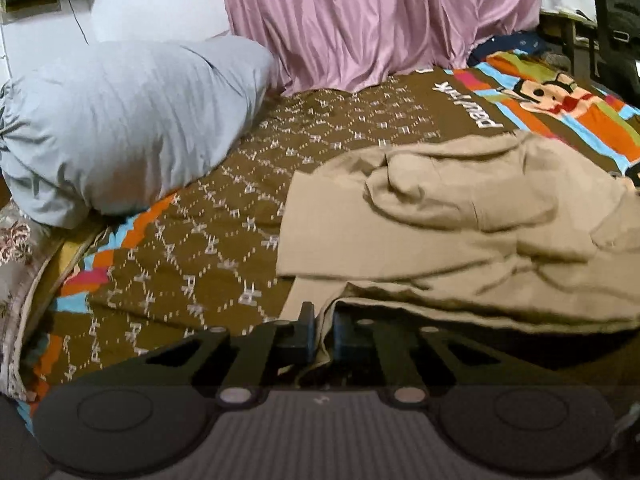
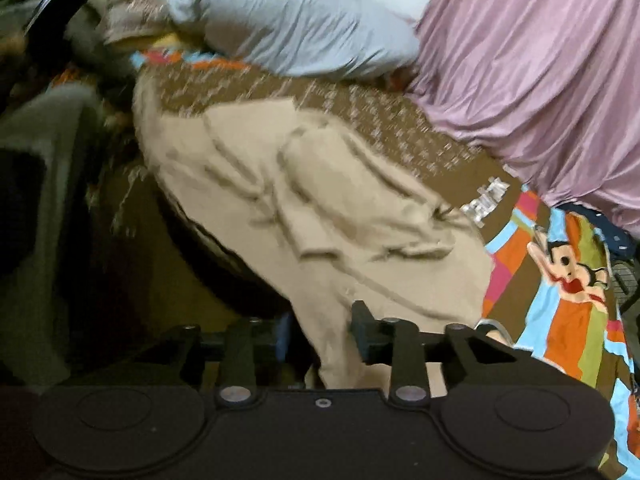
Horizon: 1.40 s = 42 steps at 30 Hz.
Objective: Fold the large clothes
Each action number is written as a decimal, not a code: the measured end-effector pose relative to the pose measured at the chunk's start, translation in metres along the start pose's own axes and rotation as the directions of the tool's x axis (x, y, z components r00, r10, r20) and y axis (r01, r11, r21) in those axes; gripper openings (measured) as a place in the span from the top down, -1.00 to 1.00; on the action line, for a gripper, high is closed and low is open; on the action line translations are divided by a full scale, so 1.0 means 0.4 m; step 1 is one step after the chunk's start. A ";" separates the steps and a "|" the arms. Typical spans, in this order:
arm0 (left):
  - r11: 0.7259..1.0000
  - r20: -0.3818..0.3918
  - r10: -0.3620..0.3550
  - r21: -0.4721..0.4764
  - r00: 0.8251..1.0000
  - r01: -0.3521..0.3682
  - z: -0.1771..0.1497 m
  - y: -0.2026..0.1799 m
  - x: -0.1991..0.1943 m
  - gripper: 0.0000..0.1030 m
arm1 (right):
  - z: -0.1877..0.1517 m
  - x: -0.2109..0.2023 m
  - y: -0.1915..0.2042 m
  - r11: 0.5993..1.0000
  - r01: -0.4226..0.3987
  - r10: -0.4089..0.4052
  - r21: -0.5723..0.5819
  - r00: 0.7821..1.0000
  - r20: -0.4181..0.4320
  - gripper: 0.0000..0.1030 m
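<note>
Left tongs pinched on beige garment, right tongs half-open astride it, grey pillow nearby.

Plain beige garment ahead of the black tool; brown bedspread with white diamond lettering and striped orange-blue-pink border; pale grey-blue pillow; pink curtain beyond.

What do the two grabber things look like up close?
Both look alike. The left gripper and the right gripper each have black angular link arms, silver round bolts and blue pads on their fingers. Behind sits a dark ribbed body with two big round discs. No cables show.
</note>
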State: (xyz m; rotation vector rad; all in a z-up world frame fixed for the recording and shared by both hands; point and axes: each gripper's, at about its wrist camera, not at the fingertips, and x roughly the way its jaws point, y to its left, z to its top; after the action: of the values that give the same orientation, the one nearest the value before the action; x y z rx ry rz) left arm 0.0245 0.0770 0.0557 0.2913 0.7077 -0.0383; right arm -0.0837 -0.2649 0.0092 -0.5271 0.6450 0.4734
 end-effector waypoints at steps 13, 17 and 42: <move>0.990 0.112 0.009 -0.138 0.994 0.006 -0.009 0.030 -0.110 0.88 | -0.090 -0.017 0.026 0.967 0.243 -0.242 -0.081 0.970 0.022 0.92; 0.975 0.170 0.008 -0.222 0.985 0.030 -0.038 0.044 -0.180 0.89 | -0.086 -0.092 0.009 0.945 0.325 -0.320 -0.013 0.936 0.147 0.95; 0.990 -0.091 -0.126 -0.072 0.988 0.120 0.356 0.034 0.587 0.82 | 0.119 0.552 -0.438 0.943 0.328 -0.322 0.061 0.942 -0.091 0.79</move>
State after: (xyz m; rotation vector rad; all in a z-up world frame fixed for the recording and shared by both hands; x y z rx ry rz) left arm 0.2955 0.0655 0.0100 0.1865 0.8196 -0.1192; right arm 0.1906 -0.3168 -0.0516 -0.5707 0.6349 0.1156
